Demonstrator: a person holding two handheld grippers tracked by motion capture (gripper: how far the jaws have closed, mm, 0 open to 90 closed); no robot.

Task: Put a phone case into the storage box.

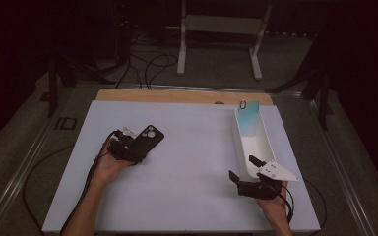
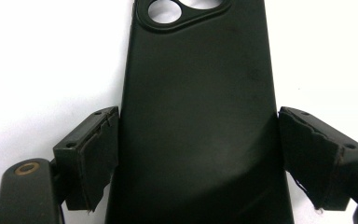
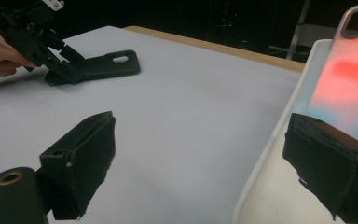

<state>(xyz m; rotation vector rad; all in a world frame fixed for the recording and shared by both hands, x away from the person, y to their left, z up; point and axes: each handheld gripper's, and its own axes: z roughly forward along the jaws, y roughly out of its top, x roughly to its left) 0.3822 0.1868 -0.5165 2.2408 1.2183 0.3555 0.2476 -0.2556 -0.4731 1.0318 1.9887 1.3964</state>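
On the white table top (image 1: 187, 172) the left gripper (image 1: 128, 146) lies low at the left side, its jaws set to either side of the lower end of a black phone case (image 1: 146, 139) that lies flat, back upward, with the camera cut-out at its far end; in the left gripper view the black phone case (image 2: 198, 116) runs up the middle between the two pads, the left pad (image 2: 95, 154) touching or all but touching its edge, while whether the right pad (image 2: 319, 154) touches the other edge cannot be told; so the jaws stand spread about the case, and whether they truly pinch it cannot be told; the right gripper (image 1: 248, 169) sits near the front right of the table, at the near end of a long white tray (image 1: 263, 142); its jaws are spread, one outside the tray wall over the table, the other inside; in the right gripper view nothing is pressed between the pads; a pale iridescent phone case (image 1: 248, 118) leans upright at the far end of the tray, well apart from the black one
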